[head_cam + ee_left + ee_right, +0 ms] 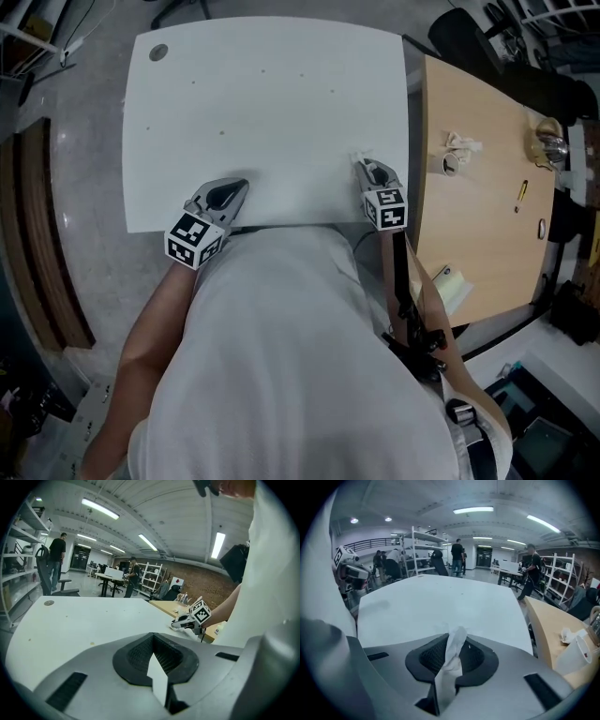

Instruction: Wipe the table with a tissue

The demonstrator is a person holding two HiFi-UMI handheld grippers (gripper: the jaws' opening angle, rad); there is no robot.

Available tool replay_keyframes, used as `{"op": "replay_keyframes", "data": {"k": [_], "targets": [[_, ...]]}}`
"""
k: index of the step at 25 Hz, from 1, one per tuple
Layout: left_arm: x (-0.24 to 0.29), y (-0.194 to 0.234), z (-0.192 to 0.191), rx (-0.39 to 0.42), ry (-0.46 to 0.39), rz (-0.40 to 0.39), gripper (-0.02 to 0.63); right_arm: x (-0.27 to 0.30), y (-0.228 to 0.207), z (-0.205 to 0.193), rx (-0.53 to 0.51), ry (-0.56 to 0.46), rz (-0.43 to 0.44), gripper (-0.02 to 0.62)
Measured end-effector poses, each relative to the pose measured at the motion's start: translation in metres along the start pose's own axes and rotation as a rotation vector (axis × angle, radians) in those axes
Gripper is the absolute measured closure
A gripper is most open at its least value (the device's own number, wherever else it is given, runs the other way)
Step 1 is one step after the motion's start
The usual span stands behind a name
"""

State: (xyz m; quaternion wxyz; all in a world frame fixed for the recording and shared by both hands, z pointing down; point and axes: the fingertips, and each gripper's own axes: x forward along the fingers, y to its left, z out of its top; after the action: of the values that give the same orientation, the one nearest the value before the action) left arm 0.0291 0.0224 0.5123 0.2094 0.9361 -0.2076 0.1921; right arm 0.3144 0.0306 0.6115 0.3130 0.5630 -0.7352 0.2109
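Note:
The white table (272, 103) fills the middle of the head view. My right gripper (363, 166) is at its near right edge, pointing down at the top, shut on a crumpled white tissue (359, 156). In the right gripper view the tissue (452, 660) stands pinched between the jaws of the right gripper (449, 667) and pokes out past them over the table (440, 606). My left gripper (241, 186) rests at the near edge further left, its jaws together with nothing in them. From the left gripper (157, 670) view, the right gripper (185, 620) is low over the table (84, 620).
A wooden table (478, 225) adjoins on the right, bearing a crumpled tissue (461, 142), a tape roll (450, 165), a yellow pen (521, 190) and a white carton (452, 281). A grey disc (157, 52) sits at the white table's far left corner. People, desks and shelves stand beyond.

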Motion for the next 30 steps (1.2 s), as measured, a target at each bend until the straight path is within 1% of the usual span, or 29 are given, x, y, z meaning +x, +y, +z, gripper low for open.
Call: {"op": "replay_keyframes", "data": {"k": [5, 8, 12, 14, 16, 18, 20, 22, 24, 27, 28, 29, 30], "targets": [[-0.002, 0.001, 0.001, 0.018, 0.003, -0.036, 0.603, 0.003, 0.061, 0.006, -0.076, -0.006, 0.079, 0.535], [-0.006, 0.004, 0.001, 0.03, 0.003, -0.053, 0.603, 0.006, 0.087, 0.007, -0.104, -0.009, 0.114, 0.537], [-0.009, 0.005, -0.003, 0.04, 0.003, -0.08, 0.603, 0.002, 0.108, 0.005, -0.157, 0.03, 0.179, 0.537], [-0.01, 0.004, -0.003, 0.046, -0.001, -0.097, 0.603, -0.002, 0.102, 0.0, -0.179, 0.048, 0.178, 0.537], [-0.011, 0.005, -0.002, 0.058, 0.0, -0.111, 0.603, -0.005, 0.078, -0.007, -0.18, 0.061, 0.133, 0.536], [-0.014, 0.008, -0.003, 0.073, 0.01, -0.114, 0.603, -0.009, 0.04, -0.015, -0.125, 0.067, 0.048, 0.536], [-0.018, 0.011, -0.004, 0.082, 0.02, -0.107, 0.603, -0.018, -0.008, -0.026, -0.007, 0.065, -0.067, 0.537], [-0.024, 0.013, -0.005, 0.081, 0.026, -0.098, 0.603, -0.032, -0.056, -0.04, 0.149, 0.054, -0.201, 0.535], [-0.031, 0.014, -0.01, 0.07, 0.039, -0.09, 0.603, -0.045, -0.089, -0.052, 0.293, 0.034, -0.315, 0.535], [-0.037, 0.017, -0.022, 0.063, 0.067, -0.087, 0.603, -0.053, -0.106, -0.059, 0.426, 0.022, -0.434, 0.535], [-0.036, 0.018, -0.023, 0.063, 0.07, -0.086, 0.603, -0.051, -0.105, -0.058, 0.443, 0.02, -0.459, 0.537], [-0.036, 0.018, -0.024, 0.063, 0.069, -0.084, 0.603, -0.047, -0.1, -0.054, 0.437, 0.021, -0.464, 0.537], [-0.035, 0.018, -0.023, 0.06, 0.064, -0.083, 0.603, -0.04, -0.089, -0.048, 0.405, 0.019, -0.441, 0.537]]}}
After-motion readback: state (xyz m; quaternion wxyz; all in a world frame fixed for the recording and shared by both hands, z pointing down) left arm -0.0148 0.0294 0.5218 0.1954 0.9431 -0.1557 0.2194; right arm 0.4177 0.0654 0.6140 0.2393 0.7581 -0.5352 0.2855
